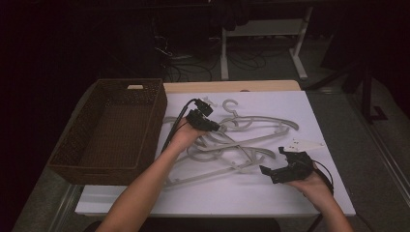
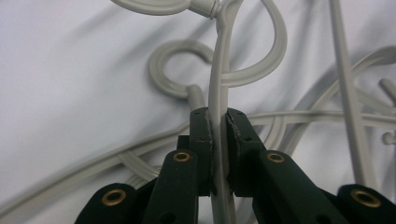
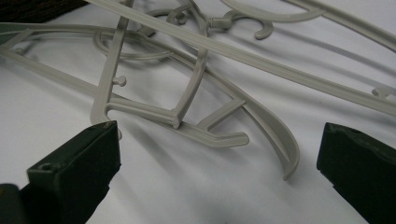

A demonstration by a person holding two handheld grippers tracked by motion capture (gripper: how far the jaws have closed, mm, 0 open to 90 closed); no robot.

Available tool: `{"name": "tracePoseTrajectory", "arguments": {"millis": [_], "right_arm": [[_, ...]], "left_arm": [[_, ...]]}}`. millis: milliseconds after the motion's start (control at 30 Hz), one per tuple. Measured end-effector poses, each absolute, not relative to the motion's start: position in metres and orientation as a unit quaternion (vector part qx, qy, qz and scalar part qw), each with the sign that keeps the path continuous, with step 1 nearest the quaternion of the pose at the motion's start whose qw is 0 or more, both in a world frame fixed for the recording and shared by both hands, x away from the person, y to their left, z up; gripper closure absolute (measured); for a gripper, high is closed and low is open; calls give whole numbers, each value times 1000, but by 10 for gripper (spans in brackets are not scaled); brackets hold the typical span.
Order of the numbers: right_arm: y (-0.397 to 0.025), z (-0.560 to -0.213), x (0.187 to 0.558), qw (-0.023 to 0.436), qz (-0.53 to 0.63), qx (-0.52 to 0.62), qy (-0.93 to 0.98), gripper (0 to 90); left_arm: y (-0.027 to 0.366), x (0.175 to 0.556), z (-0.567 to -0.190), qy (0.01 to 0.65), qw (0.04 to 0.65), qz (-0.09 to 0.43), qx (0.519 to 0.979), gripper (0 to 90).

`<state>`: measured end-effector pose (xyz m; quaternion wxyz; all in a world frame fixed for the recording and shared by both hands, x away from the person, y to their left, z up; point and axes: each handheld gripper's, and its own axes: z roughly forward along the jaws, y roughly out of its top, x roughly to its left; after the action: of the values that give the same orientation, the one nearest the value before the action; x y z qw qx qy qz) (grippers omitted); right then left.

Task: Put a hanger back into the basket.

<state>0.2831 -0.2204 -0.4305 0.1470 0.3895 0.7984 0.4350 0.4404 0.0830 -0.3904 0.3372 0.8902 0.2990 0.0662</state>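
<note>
A white tabletop [image 1: 290, 203] fills the middle of the high view, with a brown wicker basket [image 1: 109, 128] at its left edge, standing hollow side up. Right of the basket, at frame centre, lies a tangle of grey plastic hangers [image 1: 241, 140]; they overlap too much for a sure count, though at least three hooks can be made out.

The left tongs [image 1: 212, 126] reach into the upper left of the pile, held in a hand [image 1: 186, 135] coming up from the bottom of the frame. The left gripper view gives what the high view cannot: the jaws are closed tight on one thin grey hanger [image 2: 219, 102], which runs up between them toward two curled hooks above.

The right tongs [image 1: 270, 170] rest low at the lower right of the pile, in the other hand [image 1: 314, 186]. The right gripper view shows them spread wide with bare tabletop between, a curved hanger end [image 3: 280, 144] lying just ahead of them and untouched.

Two tongs, one basket.
</note>
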Motion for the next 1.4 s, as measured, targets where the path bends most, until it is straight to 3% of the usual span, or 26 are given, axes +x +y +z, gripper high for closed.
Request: {"name": "tracePoseTrajectory", "arguments": {"millis": [600, 867, 1400], "right_arm": [[-222, -429, 283, 148, 442, 388, 795, 0], [-222, -430, 283, 147, 441, 391, 795, 0], [-217, -437, 282, 143, 443, 390, 794, 0]], "left_arm": [[126, 426, -308, 294, 381, 99, 871, 825], [184, 411, -271, 308, 402, 124, 853, 825], [298, 382, -245, 341, 414, 176, 826, 825]]}}
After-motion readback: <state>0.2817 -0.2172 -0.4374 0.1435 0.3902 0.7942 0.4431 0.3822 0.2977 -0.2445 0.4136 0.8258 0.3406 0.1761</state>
